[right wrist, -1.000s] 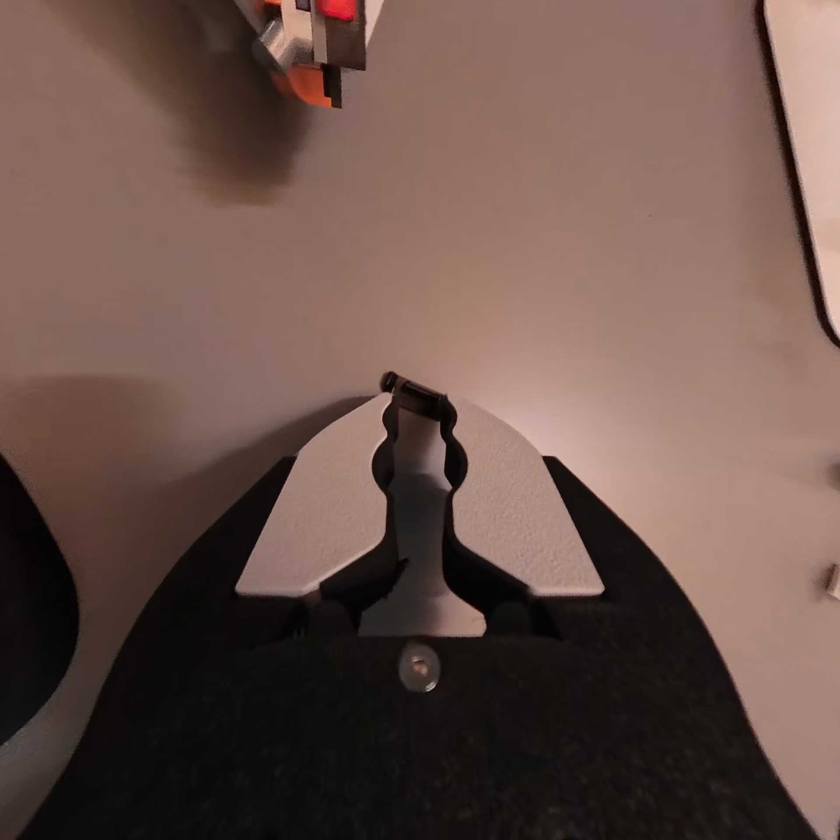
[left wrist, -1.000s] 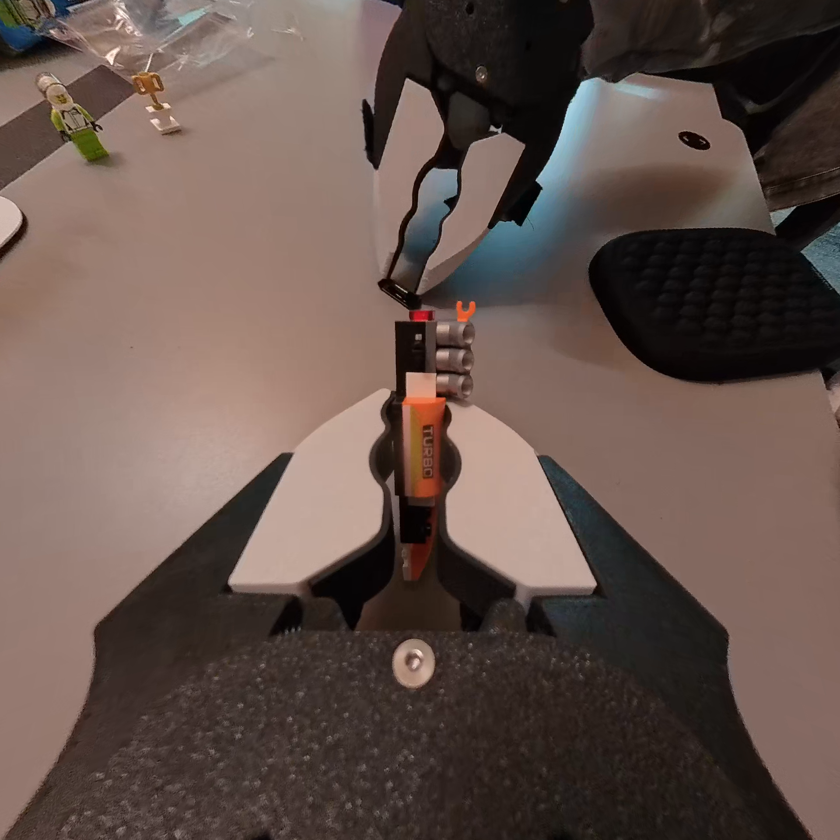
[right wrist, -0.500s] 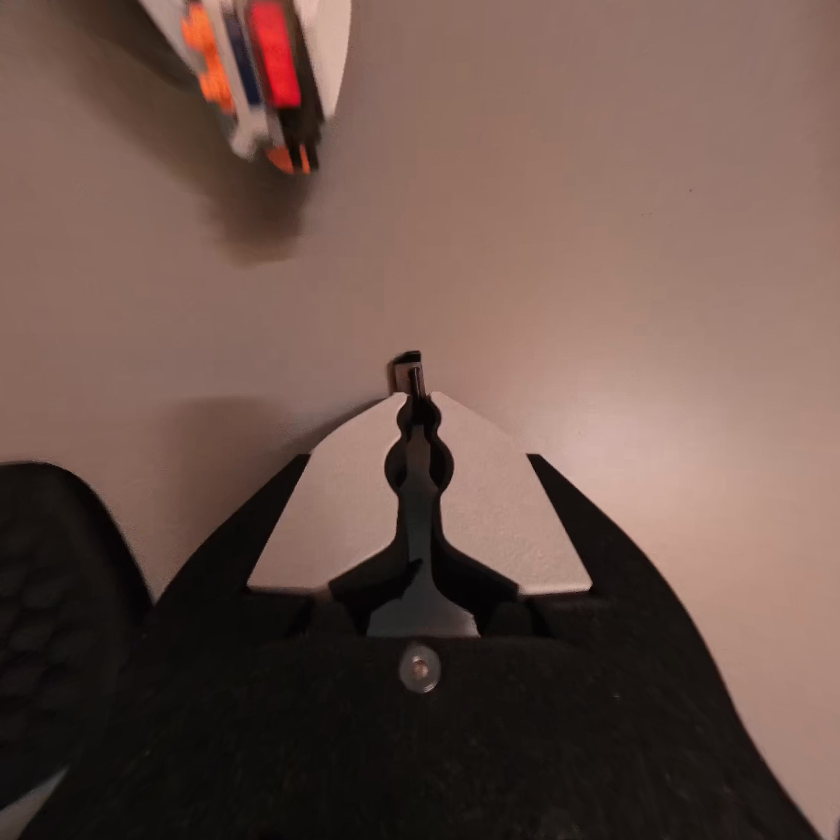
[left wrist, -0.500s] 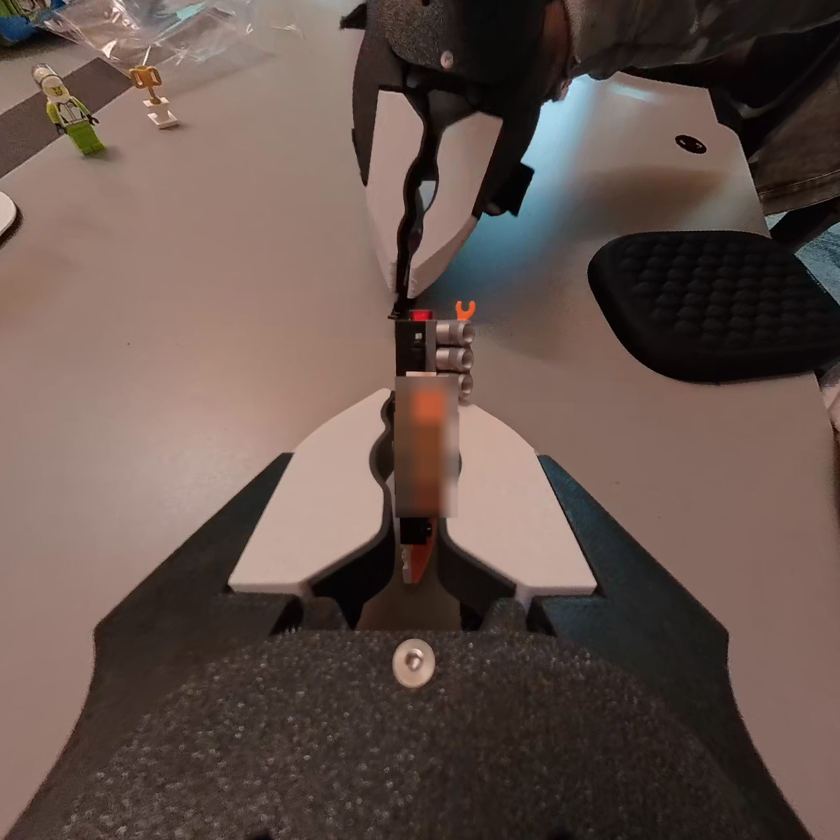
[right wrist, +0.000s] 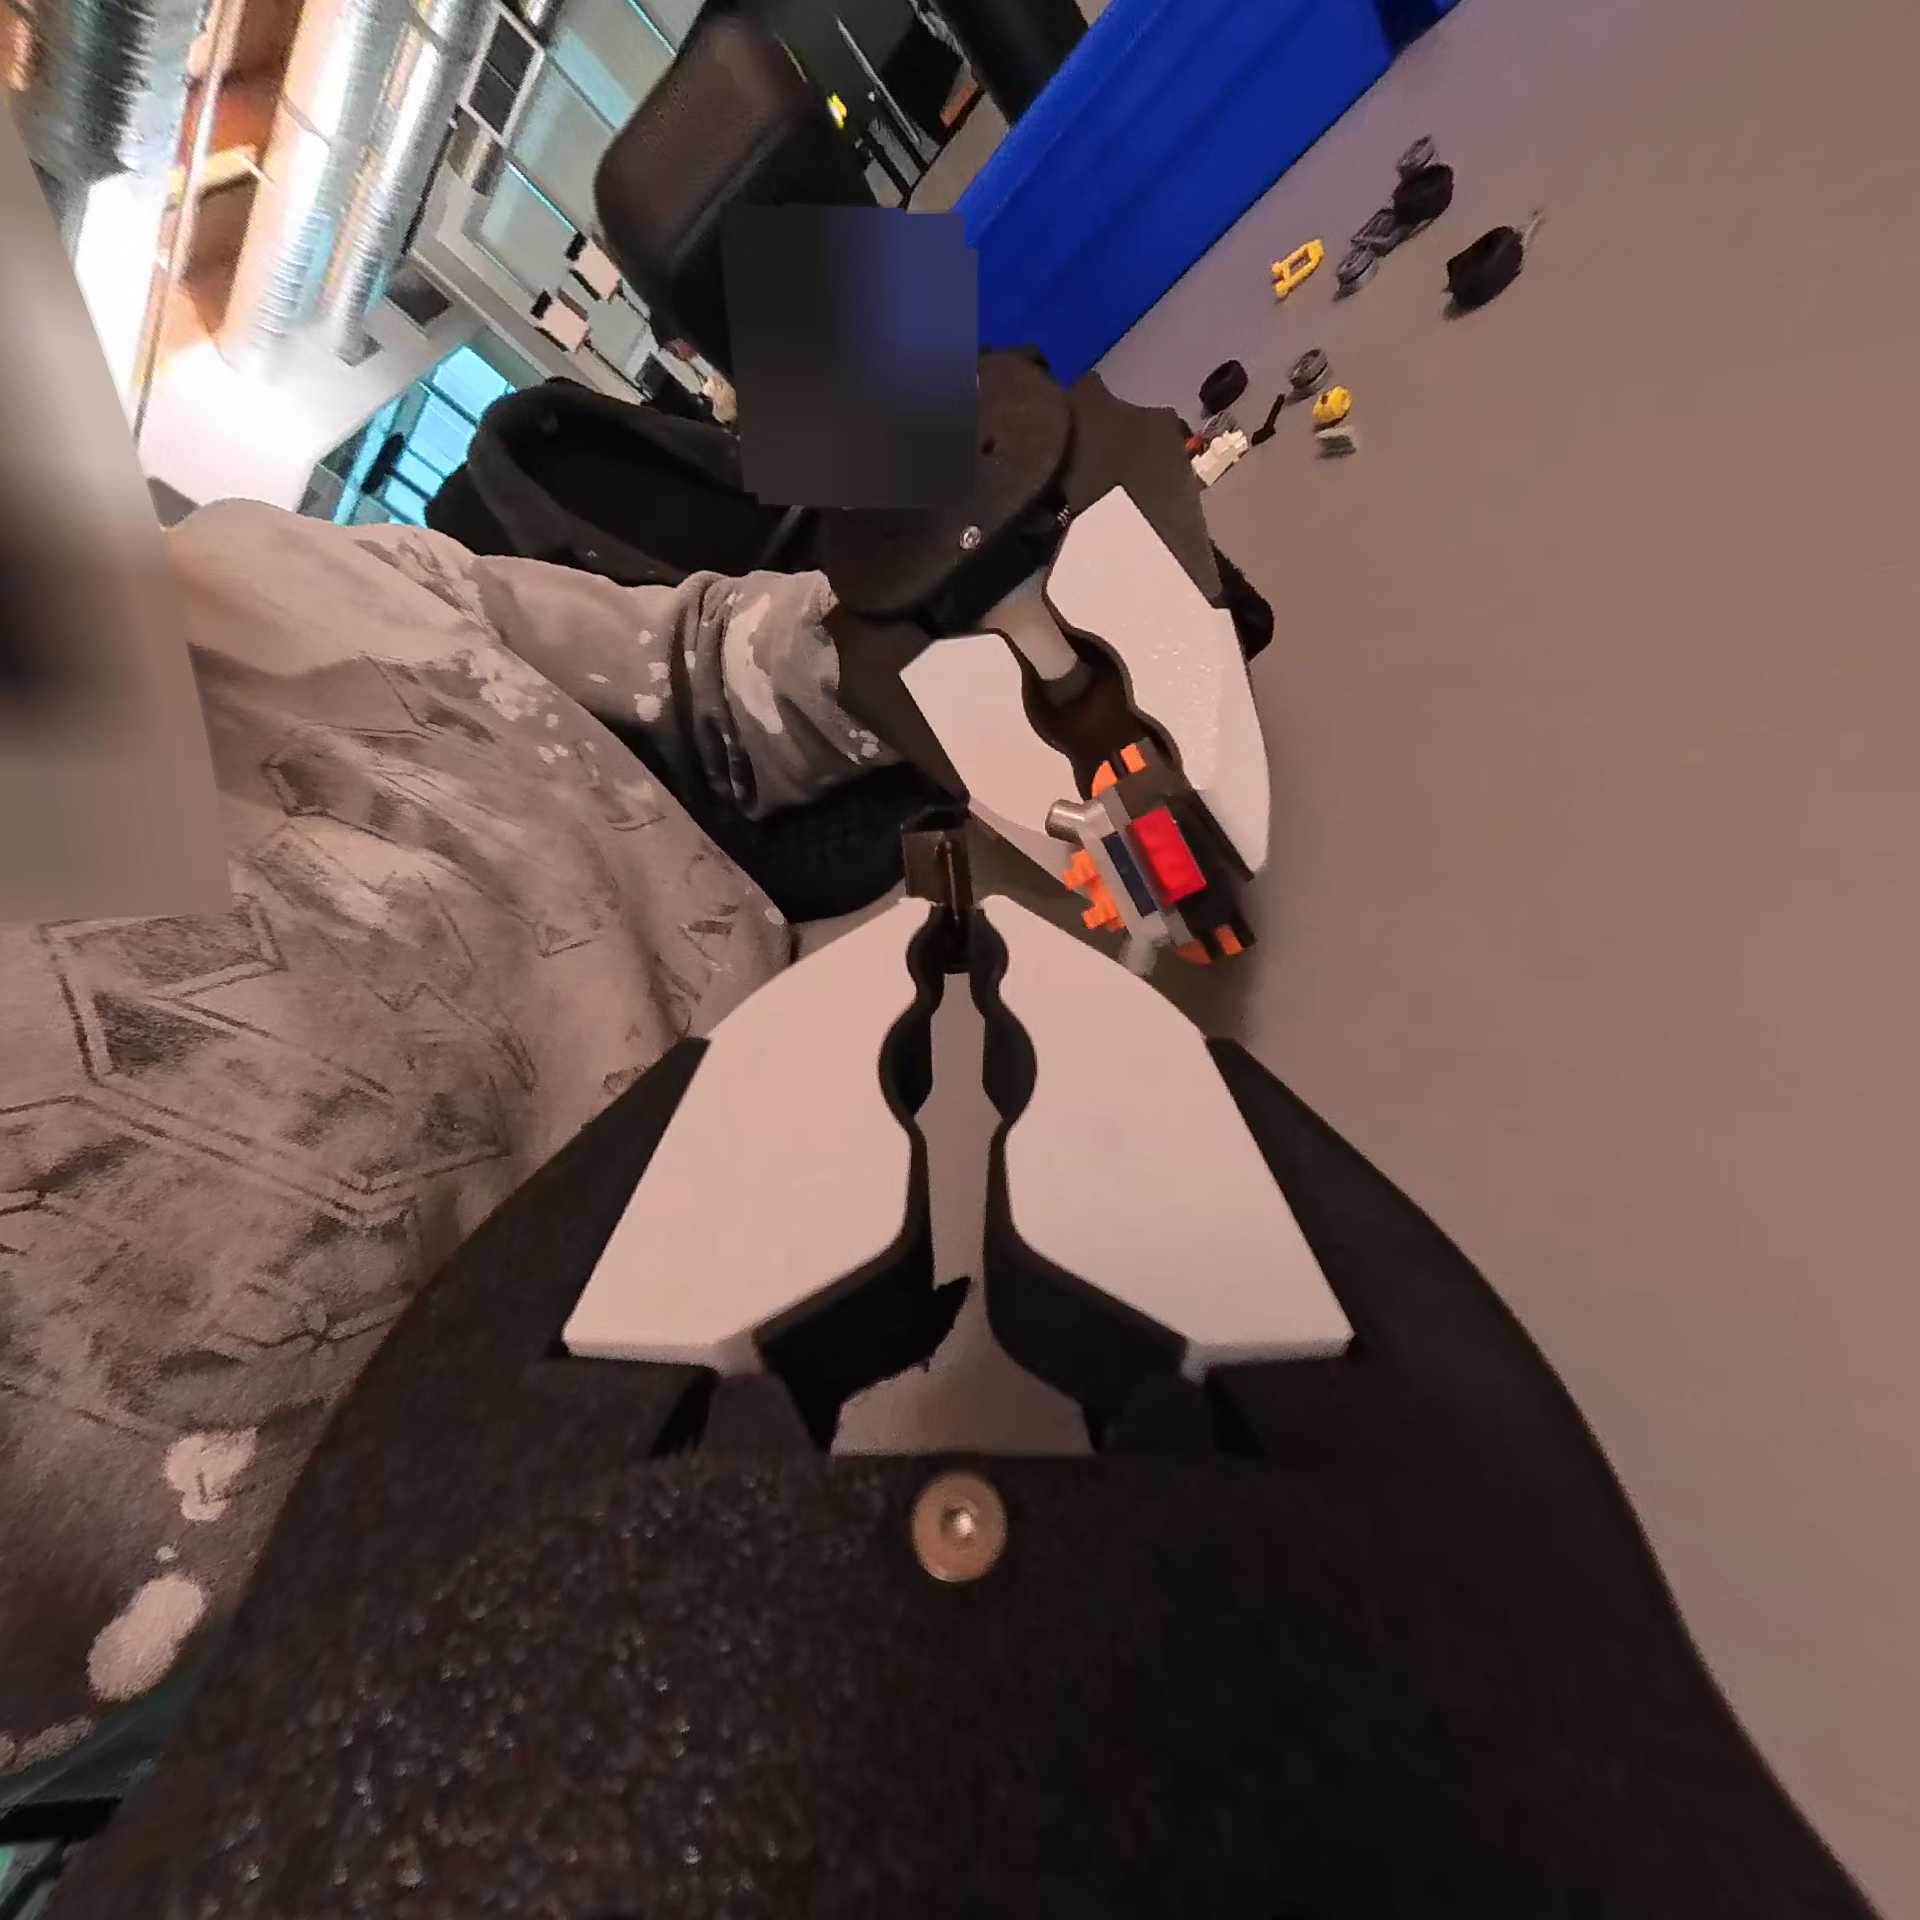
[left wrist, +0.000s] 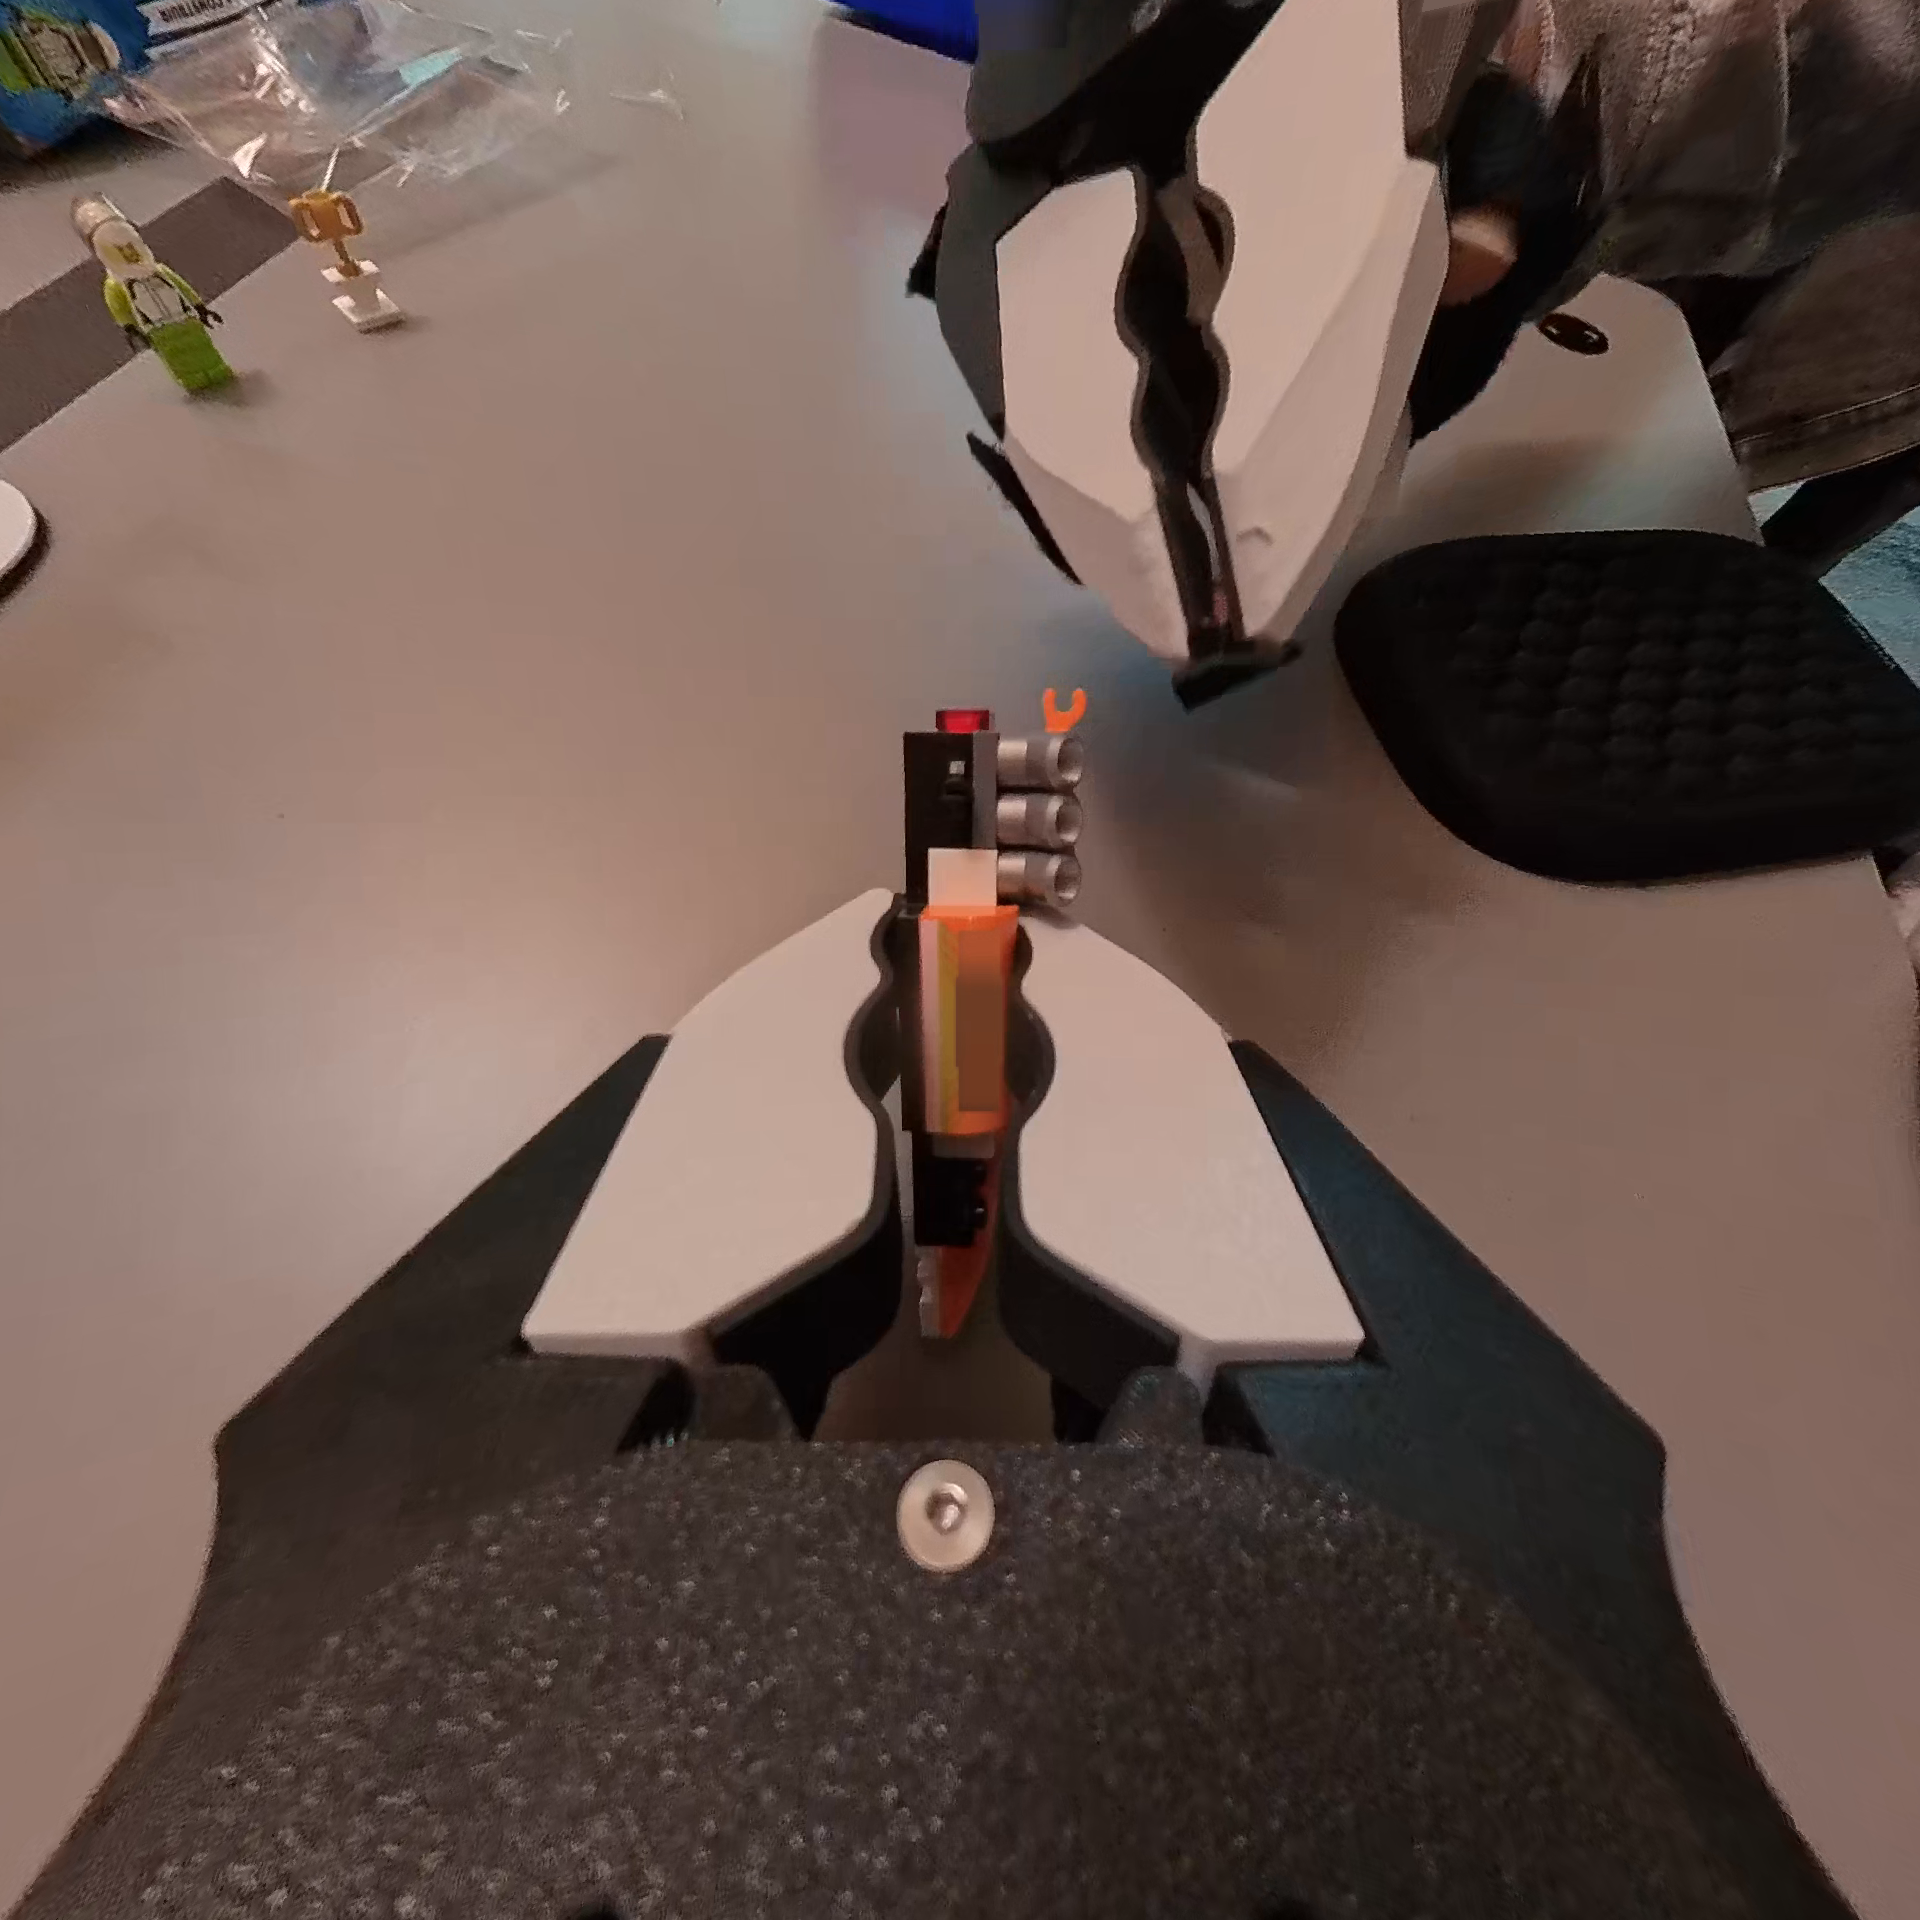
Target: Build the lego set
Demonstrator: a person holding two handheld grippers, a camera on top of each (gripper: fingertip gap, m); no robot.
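Pinching a small black piece (left wrist: 1234, 665) at its very tips, the right gripper (left wrist: 1210, 613) hovers just right of the toy car (left wrist: 961, 997) clamped in the left gripper (left wrist: 956, 935). So thin a hold risks the piece twisting or dropping onto the table (left wrist: 520, 675); pressing off-centre could lever the car loose.

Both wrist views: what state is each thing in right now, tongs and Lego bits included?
Left tongs: shut on the Lego build.
Lego build: held off the table, pipes pointing right.
Right tongs: shut on a small black piece.
Small black piece: pinched at the tips, apart from the build.
Minifigure: standing upright on the table.
Gold trophy: upright on its white base.
Loose parts: scattered on the table.
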